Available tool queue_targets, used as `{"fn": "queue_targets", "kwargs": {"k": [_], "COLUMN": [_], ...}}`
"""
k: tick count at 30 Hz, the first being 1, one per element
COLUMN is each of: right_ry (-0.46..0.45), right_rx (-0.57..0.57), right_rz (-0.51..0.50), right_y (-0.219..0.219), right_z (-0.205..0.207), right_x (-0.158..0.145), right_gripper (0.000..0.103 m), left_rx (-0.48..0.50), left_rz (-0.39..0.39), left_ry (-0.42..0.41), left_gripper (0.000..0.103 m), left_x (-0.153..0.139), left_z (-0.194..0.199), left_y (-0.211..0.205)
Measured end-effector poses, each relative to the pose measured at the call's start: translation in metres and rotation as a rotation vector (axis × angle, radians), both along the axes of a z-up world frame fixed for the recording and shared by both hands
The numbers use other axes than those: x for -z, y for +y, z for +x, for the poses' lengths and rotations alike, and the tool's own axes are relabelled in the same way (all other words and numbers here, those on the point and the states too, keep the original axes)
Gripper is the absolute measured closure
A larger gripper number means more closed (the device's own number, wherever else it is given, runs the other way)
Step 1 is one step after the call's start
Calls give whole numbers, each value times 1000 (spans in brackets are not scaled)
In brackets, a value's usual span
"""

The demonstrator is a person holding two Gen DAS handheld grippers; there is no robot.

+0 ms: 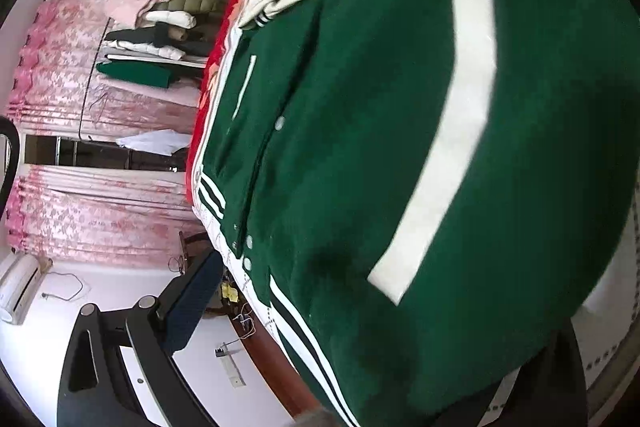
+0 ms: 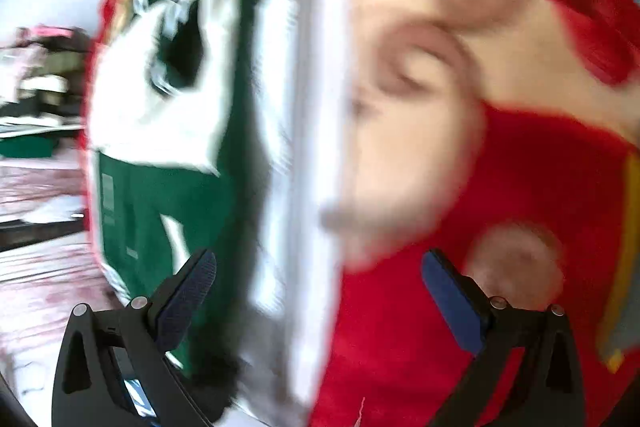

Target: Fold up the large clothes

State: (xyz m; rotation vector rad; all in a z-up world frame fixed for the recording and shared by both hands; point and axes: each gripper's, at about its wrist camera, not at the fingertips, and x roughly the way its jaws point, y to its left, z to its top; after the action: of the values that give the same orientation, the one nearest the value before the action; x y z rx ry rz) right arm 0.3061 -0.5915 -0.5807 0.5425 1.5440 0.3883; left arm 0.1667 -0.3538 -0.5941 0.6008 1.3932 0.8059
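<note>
I am in the middle of a fold on the green jacket [image 1: 400,147], which lies spread on the bed over the red blanket [image 2: 420,327]. To do this step well, I think I must carry the lifted part across in one slow move, keep its edge straight, and lay it square on the body of the jacket before I let go.

The jacket is the landmark. It is dark green with cream sleeves, a long white stripe [image 1: 448,131] on its front, a row of snap buttons [image 1: 249,242] and a striped hem. A cream part lies at its upper edge against the blanket.

My right tool [image 2: 320,291] is spread wide and grips nothing; a white and green fold of the jacket hangs between its two blue pads [image 2: 450,301], much blurred. Of my left tool only one finger [image 1: 188,303] shows, beside the hem of the jacket, so I cannot tell its state.

Beyond the jacket, a pile of clothes [image 1: 160,23] stands before pink curtains [image 1: 80,95].
</note>
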Motion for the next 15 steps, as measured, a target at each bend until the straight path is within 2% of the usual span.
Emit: {"fn": "queue_targets", "kwargs": {"k": [2, 4, 6, 7, 8, 9, 11, 12, 15], "right_ry": [-28, -39, -46, -52, -67, -79, -77, -40, -27], "right_rx": [12, 21, 48, 66, 86, 107, 125, 130, 170], "right_rz": [84, 126, 174, 190, 210, 221, 240, 239, 265], "right_y": [8, 15, 20, 21, 21, 23, 26, 28, 30], "right_z": [17, 30, 42, 48, 52, 53, 55, 58, 54], "right_x": [7, 15, 25, 29, 30, 31, 32, 38, 36], "right_gripper": [0, 0, 0, 0, 0, 4, 54, 88, 91], "left_rx": [-10, -12, -3, 5, 16, 23, 45, 53, 69], "left_rz": [-23, -78, -135, -159, -183, -197, -195, -195, -206], "left_ry": [-16, -24, -28, -31, -34, -40, -57, -69, -99], "left_gripper": [6, 18, 46, 54, 70, 79, 84, 85, 89], "left_x": [-4, -7, -9, -10, -11, -14, -21, -27, -42], "left_z": [1, 0, -1, -2, -2, -2, -3, -3, -2], "left_y": [6, 8, 9, 3, 1, 0, -4, -2, 6]}}
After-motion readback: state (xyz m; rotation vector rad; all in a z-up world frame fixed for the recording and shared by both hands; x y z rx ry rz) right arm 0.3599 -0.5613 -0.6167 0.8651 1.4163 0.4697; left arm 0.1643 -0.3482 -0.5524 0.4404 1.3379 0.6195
